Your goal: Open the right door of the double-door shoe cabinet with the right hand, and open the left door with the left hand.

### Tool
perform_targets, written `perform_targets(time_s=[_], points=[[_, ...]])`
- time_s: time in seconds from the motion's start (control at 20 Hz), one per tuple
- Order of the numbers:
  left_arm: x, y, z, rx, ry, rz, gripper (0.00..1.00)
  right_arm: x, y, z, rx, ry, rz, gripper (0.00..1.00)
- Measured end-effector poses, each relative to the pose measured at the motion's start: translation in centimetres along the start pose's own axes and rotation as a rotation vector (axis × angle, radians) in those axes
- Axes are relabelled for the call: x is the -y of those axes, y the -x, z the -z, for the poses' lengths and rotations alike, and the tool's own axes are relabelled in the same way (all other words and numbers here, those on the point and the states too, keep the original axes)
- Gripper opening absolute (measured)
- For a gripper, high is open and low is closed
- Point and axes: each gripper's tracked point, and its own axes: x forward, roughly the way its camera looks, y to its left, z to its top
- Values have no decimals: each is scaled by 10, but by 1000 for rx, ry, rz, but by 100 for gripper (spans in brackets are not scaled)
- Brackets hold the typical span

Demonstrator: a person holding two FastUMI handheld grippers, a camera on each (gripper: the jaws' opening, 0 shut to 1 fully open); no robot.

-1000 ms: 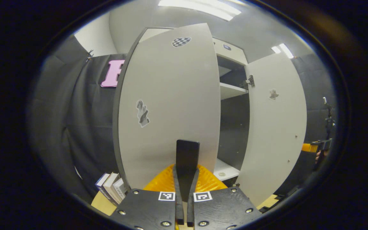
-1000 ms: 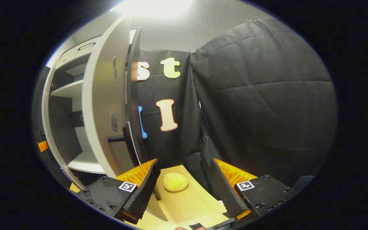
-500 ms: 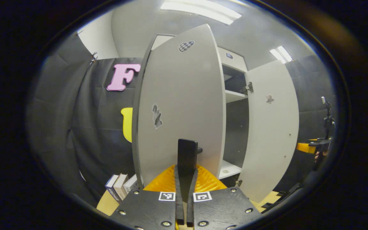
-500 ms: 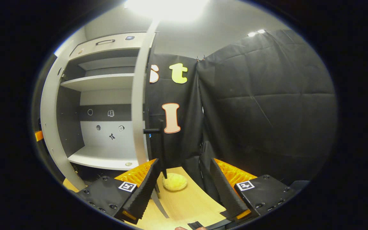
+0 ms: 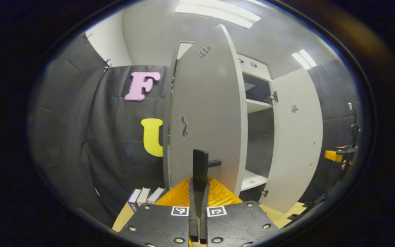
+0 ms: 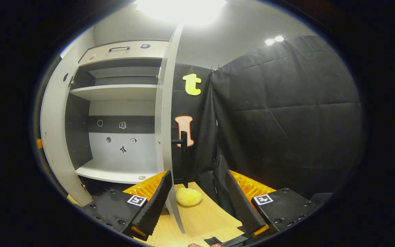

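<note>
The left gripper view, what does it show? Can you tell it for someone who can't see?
The left gripper has its fingers shut on the dark handle of the cabinet's left door, which is swung open. Past it, shelves show inside the cabinet, the right door also stands open, and books lean at lower left.

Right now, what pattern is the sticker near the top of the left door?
A black-and-white checkerboard sticker, clearest in the left gripper view.

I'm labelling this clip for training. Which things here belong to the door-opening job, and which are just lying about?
Job:
left door
its handle, clamped by the left tongs
right door
its handle
right tongs, open

Lying about:
books
yellow sponge-like lump
</note>
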Motion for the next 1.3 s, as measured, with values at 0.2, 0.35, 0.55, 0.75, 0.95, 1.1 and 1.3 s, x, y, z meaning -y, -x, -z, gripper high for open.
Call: perform_targets(time_s=[0.2, 0.35, 0.55, 0.75, 0.95, 1.1, 1.3], points=[[-34, 1, 0, 3, 20, -73, 4, -4, -3, -10, -3, -28, 1, 92], [-28, 1, -1, -5, 42, 1, 2, -8, -7, -22, 5, -66, -10, 92], [-35, 3, 2, -13, -144, -21, 3, -12, 1, -36, 15, -52, -16, 92], [-41, 8, 5, -10, -75, -70, 4, -16, 5, -44, 13, -4, -41, 97], [-36, 35, -9, 9, -48, -90, 2, -23, 5, -49, 39, 21, -82, 97], [-33, 59, -29, 33, -128, -137, 4, -28, 1, -55, 56, 17, -132, 92], [-4, 86, -61, 89, -178, -196, 5, -20, 6, -67, 76, -33, -215, 97]])
